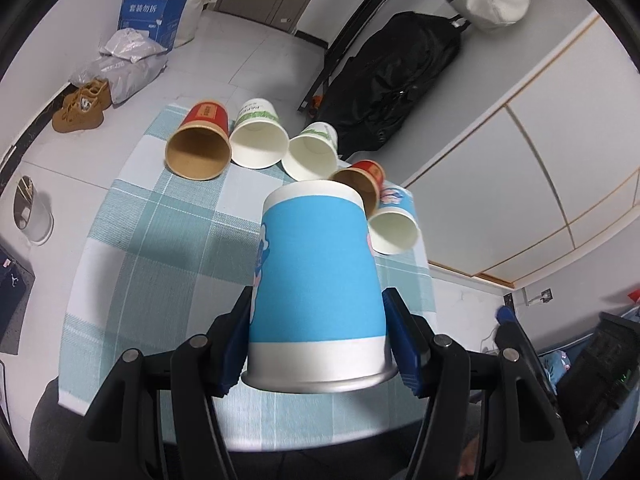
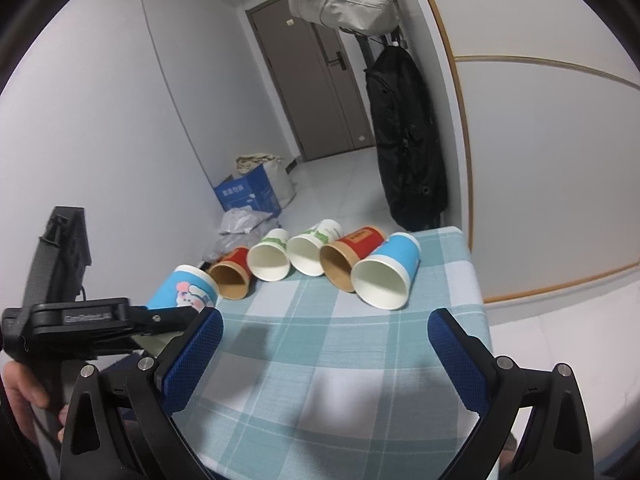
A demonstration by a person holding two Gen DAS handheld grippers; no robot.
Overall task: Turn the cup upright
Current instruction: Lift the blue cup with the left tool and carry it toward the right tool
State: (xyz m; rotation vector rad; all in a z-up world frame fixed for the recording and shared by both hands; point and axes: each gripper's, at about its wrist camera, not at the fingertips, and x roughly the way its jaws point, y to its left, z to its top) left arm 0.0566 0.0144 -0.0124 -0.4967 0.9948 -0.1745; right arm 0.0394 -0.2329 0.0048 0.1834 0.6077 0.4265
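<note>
My left gripper (image 1: 318,334) is shut on a blue paper cup (image 1: 316,280) with a cartoon print, held in the air above the checked tablecloth (image 1: 160,240), base pointing away, rim toward the camera. The right wrist view shows the same cup (image 2: 182,290) at the left, tilted, in the left gripper (image 2: 160,320). My right gripper (image 2: 324,354) is open and empty above the cloth. Several cups lie on their sides at the far end: a red one (image 1: 200,144), two white-green ones (image 1: 260,140), a small red one (image 1: 360,180), a blue one (image 1: 394,224).
The table's right edge runs near a white wall panel (image 1: 520,180). A black bag (image 1: 392,80) hangs beyond the far end. On the floor at left are brown shoes (image 1: 82,106), grey parcels (image 1: 120,68), a blue box (image 1: 152,20) and a white bin (image 1: 32,210).
</note>
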